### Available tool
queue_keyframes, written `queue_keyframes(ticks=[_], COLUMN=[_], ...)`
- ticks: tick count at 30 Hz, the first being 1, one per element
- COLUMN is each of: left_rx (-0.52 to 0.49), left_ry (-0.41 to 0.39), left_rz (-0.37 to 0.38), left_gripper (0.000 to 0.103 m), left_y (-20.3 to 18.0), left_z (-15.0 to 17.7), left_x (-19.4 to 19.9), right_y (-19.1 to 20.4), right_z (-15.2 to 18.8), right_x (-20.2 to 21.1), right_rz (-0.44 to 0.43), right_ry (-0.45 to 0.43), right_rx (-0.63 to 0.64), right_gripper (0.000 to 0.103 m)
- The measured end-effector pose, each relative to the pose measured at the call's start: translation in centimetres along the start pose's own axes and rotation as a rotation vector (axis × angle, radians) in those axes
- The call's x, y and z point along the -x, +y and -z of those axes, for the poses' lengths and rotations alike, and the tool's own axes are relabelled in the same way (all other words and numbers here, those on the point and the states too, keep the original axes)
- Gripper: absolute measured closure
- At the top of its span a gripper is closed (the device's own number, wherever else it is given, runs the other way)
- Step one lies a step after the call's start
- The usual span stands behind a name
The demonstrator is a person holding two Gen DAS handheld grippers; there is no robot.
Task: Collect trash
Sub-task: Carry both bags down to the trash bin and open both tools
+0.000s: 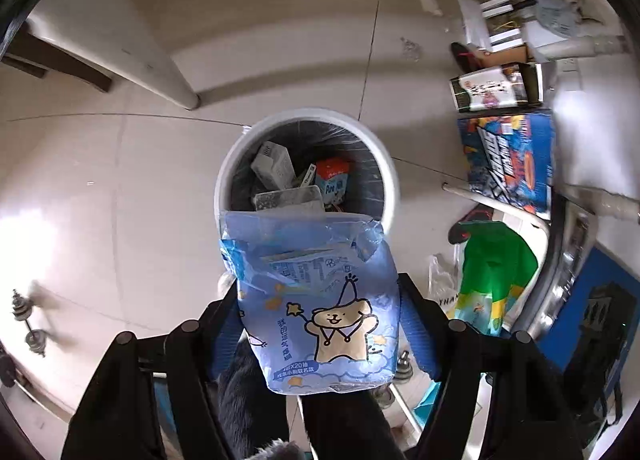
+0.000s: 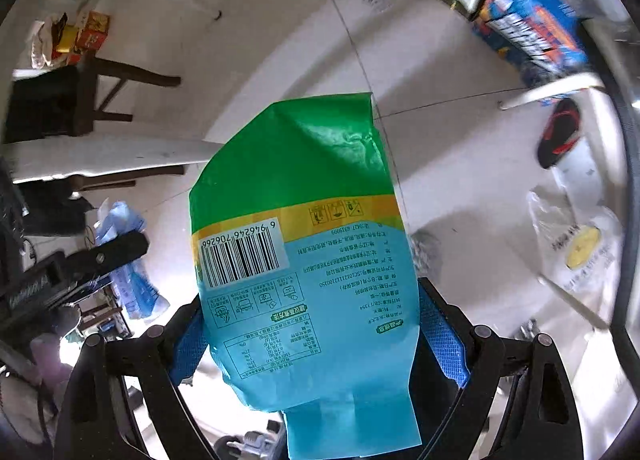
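My left gripper (image 1: 320,320) is shut on a blue tissue wrapper (image 1: 316,300) with a cartoon bear, held just above the near rim of a white trash bin (image 1: 390,168). The bin has a dark liner and holds several boxes and packets. My right gripper (image 2: 312,320) is shut on a green and teal food bag (image 2: 304,228) with a barcode, held above the tiled floor. The same green bag (image 1: 496,260) shows at the right of the left wrist view. The left gripper with the blue wrapper (image 2: 132,268) shows at the left of the right wrist view.
A white table leg (image 1: 160,64) and dark chair legs (image 1: 52,60) stand behind the bin. Colourful boxes (image 1: 508,156) and clutter sit on the right. A clear plastic bag (image 2: 576,244) and a black and red shoe (image 2: 560,132) lie on the floor.
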State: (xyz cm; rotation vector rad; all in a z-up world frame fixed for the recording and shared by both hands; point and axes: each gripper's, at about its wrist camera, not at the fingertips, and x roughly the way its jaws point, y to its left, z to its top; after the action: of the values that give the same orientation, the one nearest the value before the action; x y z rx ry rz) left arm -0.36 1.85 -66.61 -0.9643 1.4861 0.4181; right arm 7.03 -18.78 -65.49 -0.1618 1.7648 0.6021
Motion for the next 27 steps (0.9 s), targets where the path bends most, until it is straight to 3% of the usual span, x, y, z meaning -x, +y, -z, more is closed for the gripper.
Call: queue_keyframes(ticks=[3, 10, 11, 13, 17, 24, 27], left_rx=[-0.005, -0.011, -0.015, -0.01, 0.016, -0.014, -0.044], left_ry=[0.002, -0.056, -0.069, -0.081, -0.094, -0.101, -0.104], left_rz=[-0.017, -0.113, -0.144, -0.181, -0.191, -0.262, -0.278], left_gripper=[0.0, 0.0, 0.0, 0.0, 0.0, 0.0, 0.0], left_y=[1.6, 4.2, 4.5, 5.0, 5.6, 4.5, 3.5], left_z=[-1.2, -1.0, -0.7, -0.2, 0.7, 2.9, 3.8], left_x=[-2.6, -3.3, -3.0, -2.4, -0.8, 2.2, 3.6], right_y=[-1.4, -1.5, -1.2, -0.8, 0.3, 2.1, 2.6], right_z=[-2.3, -4.7, -4.9, -5.1, -5.2, -3.8, -3.1], right_x=[-5.0, -12.2, -12.6, -12.8, -12.0, -8.5, -6.1], right_rz=[-0.024, -0.086, -0.093, -0.092, -0.061, 0.173, 0.234], right_ry=[0.032, 0.087, 0.087, 0.078, 0.054, 0.001, -0.026], right_rx=[-0.025, -0.012, -0.005, 0.005, 0.023, 0.111, 0.132], right_gripper=[0.009, 0.006, 0.0, 0.0, 0.0, 0.0, 0.0])
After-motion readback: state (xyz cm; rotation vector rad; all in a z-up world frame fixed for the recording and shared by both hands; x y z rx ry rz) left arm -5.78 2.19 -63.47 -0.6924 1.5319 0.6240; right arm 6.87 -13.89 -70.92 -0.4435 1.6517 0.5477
